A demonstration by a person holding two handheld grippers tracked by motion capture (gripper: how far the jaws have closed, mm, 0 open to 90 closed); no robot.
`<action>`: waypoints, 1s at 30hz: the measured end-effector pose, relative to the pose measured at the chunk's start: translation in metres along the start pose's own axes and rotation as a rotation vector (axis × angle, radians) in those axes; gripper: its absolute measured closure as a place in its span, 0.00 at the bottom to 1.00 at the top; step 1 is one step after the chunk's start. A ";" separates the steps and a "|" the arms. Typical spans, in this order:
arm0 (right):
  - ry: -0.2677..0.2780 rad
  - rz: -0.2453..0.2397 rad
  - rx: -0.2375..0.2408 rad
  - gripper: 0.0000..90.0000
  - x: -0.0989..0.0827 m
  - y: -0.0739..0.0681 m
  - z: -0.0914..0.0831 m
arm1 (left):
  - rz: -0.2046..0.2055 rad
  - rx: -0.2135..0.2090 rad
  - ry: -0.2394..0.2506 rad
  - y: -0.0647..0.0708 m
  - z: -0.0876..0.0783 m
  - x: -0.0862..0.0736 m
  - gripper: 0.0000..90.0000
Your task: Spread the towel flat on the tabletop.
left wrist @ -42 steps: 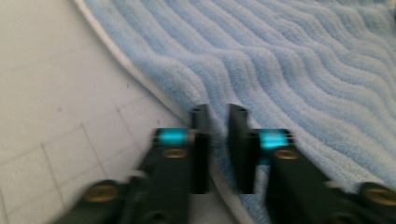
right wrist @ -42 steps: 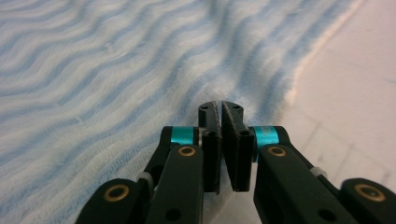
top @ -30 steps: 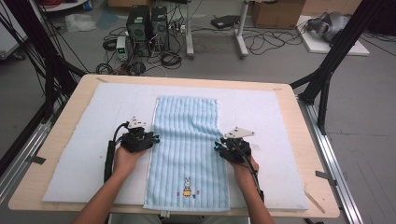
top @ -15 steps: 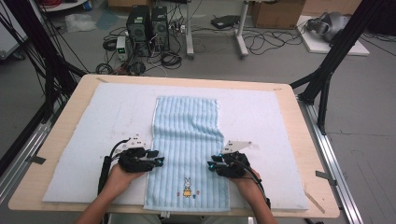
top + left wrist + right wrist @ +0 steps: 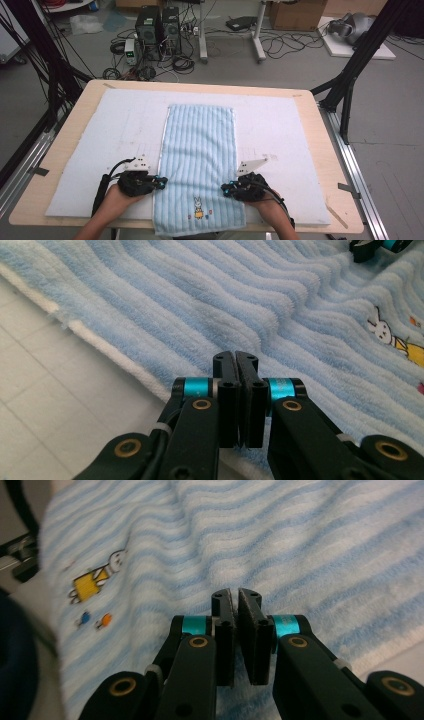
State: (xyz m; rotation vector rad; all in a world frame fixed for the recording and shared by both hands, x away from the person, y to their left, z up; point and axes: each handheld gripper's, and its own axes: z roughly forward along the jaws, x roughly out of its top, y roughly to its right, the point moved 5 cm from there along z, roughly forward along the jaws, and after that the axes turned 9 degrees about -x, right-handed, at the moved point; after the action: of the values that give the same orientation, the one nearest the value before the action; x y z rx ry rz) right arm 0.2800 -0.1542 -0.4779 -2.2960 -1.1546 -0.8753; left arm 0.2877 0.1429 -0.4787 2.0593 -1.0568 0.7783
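Towel [image 5: 200, 165] flat on my mat [image 5: 115, 130]; left gripper [image 5: 235, 360] and right gripper [image 5: 235, 597] just clamped together at its side edges, probably pinching fabric, hard to see.

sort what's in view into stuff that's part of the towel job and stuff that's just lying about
In the job:
- blue striped towel, flat on the white mat
- left hand-held gripper, shut at the towel's left edge
- right hand-held gripper, shut at its right edge

Lying about:
- computer towers on the floor
- loose cables
- cardboard box
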 end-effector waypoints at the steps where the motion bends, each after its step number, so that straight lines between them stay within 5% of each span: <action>1: -0.004 -0.008 0.018 0.95 -0.001 -0.003 -0.001 | -0.001 -0.010 -0.005 0.002 -0.002 -0.002 0.97; 4: -0.011 -0.031 0.057 0.93 -0.003 -0.010 -0.003 | -0.003 -0.026 -0.008 0.003 -0.005 -0.004 0.97; 6: 0.018 -0.023 0.038 0.79 0.000 -0.010 -0.005 | -0.012 -0.010 0.012 0.001 -0.006 -0.003 0.96; 9: 0.072 0.025 -0.053 0.72 0.005 0.003 -0.009 | -0.032 0.047 0.055 -0.007 -0.008 0.003 0.78; 11: 0.064 0.044 -0.138 0.68 0.005 0.014 -0.007 | -0.036 0.091 0.081 -0.014 -0.008 0.009 0.72; 14: 0.026 0.066 -0.202 0.68 0.005 0.025 0.002 | -0.080 0.133 0.103 -0.025 -0.003 0.016 0.63; 16: 0.025 0.059 -0.212 0.80 0.008 0.026 0.004 | -0.086 0.134 0.093 -0.029 0.002 0.018 0.63; 18: 0.020 0.049 -0.170 0.94 0.007 0.024 0.004 | -0.079 0.124 0.078 -0.028 0.009 0.018 0.64; 23: 0.001 0.008 -0.047 0.96 -0.003 0.011 -0.005 | -0.051 0.077 0.056 -0.019 0.008 0.016 0.70; 25: -0.006 -0.013 -0.037 0.94 -0.007 0.007 -0.010 | -0.049 0.058 0.052 -0.016 0.006 0.013 0.71; 27: 0.010 -0.011 -0.080 0.81 -0.007 0.010 -0.013 | -0.050 0.070 0.064 -0.016 0.005 0.013 0.70; 30: 0.064 0.091 -0.161 0.70 -0.001 0.026 -0.016 | -0.068 0.110 0.103 -0.021 0.002 0.018 0.65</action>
State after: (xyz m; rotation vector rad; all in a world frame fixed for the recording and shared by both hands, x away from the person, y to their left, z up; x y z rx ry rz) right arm 0.2956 -0.1790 -0.4699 -2.4077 -0.9770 -1.0324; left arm 0.3143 0.1422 -0.4726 2.1109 -0.9000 0.9159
